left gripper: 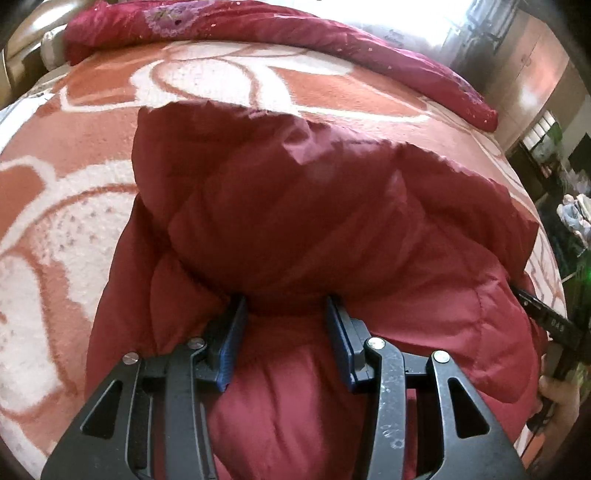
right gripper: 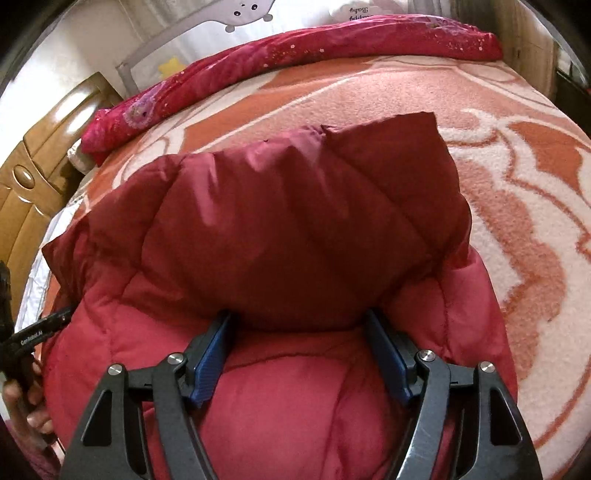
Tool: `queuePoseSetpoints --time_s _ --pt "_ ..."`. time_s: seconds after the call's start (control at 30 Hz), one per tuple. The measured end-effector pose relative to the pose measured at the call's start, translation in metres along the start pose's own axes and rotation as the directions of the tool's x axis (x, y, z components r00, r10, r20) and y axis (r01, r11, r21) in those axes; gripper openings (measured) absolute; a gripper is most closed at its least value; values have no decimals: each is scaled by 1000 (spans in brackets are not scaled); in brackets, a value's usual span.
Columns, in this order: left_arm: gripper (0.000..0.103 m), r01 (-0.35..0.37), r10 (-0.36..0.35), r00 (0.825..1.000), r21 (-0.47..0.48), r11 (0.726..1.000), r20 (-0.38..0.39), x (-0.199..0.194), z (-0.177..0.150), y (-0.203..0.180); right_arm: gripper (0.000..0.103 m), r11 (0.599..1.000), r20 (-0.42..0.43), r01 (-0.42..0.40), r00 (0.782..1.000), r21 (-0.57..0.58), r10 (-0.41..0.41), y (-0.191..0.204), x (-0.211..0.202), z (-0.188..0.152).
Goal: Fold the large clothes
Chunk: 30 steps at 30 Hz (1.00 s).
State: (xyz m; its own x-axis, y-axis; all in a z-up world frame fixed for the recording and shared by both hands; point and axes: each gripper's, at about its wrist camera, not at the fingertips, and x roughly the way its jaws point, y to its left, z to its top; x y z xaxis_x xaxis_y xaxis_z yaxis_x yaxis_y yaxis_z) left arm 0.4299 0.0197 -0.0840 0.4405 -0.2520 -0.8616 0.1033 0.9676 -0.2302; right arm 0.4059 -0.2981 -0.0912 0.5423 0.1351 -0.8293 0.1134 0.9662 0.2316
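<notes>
A dark red puffer jacket (left gripper: 295,206) lies on the bed, its upper part folded over towards me. My left gripper (left gripper: 284,306) pinches the thick edge of that fold, and the fingertips are buried in the fabric. In the right wrist view the same jacket (right gripper: 277,221) fills the middle. There my right gripper (right gripper: 299,321) stands wide open, the fold resting over its tips with no pad pressing on it. Each gripper shows at the other view's edge: the right gripper (left gripper: 546,317) and the left gripper (right gripper: 37,332), each held by a hand.
An orange and white patterned blanket (right gripper: 517,184) covers the bed around the jacket. A rolled crimson quilt (left gripper: 258,26) runs along the far side. A wooden headboard (right gripper: 33,177) and a mesh bed rail (right gripper: 147,48) stand to the left, cupboards (left gripper: 535,74) to the right.
</notes>
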Motion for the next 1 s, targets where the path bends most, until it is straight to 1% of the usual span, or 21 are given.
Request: queuePoseSetpoints --time_s 0.17,0.33,0.5,0.6,0.7,0.8,0.87,1.0 --pt "44 11 -11 1000 -1 1000 -3 10 3 -1 74 1000 3 -10 1000 22 10 2 5 0" --pt "43 11 -11 1000 -9 1000 -11 0 2 3 75 1000 5 -19 1000 23 19 1 7 1" --pt "43 19 -18 999 -8 1000 27 -30 -10 4 75 999 10 -32 999 19 32 -1 7 2" --pt "44 26 -25 998 -18 999 62 -57 -24 5 75 999 10 -33 999 17 33 -2 7 3" --pt "44 48 -44 995 -39 998 84 -79 -40 12 75 999 11 -33 999 17 33 -2 6 3" --pt "44 64 -58 994 -71 995 93 -93 -54 20 76 1000 11 -28 1000 13 28 0 6 4" --pt "44 59 -50 994 -85 995 101 -101 -62 26 76 1000 7 -23 1000 12 23 1 4 5" --pt "45 30 -20 993 -94 995 114 -110 -69 33 76 1000 38 -28 999 -4 28 5 -13 3"
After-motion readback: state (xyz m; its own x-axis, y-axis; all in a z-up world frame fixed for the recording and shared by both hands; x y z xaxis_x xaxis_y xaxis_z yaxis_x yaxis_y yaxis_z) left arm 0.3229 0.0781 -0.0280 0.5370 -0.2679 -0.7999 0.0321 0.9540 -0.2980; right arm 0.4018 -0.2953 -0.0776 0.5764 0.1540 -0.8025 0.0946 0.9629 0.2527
